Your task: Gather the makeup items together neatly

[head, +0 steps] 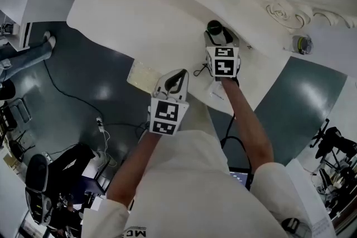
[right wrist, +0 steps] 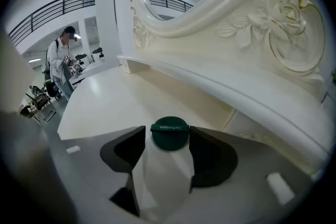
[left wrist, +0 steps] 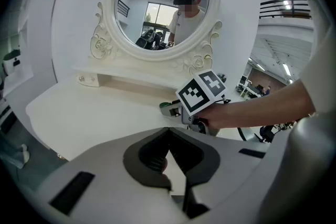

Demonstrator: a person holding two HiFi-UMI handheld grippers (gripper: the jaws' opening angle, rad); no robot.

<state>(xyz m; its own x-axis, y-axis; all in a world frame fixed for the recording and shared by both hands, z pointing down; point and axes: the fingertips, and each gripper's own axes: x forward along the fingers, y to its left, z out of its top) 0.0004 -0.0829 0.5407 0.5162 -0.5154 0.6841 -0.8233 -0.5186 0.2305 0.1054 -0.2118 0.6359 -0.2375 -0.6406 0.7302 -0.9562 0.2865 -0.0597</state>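
From the head view, the right gripper (head: 218, 37) reaches over the white dressing table (head: 145, 14), with a green-capped tube (head: 215, 26) at its tips. In the left gripper view, the left gripper (left wrist: 169, 136) has its jaws together and empty. In the right gripper view, the jaws stand wide either side of the tube, near the table's raised back.

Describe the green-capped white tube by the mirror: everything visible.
The tube has a smooth white body, plastic by its look, and a round dark green cap bearing a line of pale print too small to read. It sits between the spread jaws of the right hand-held gripper, cap end farthest out, over the cream vanity top near the mirror's base.
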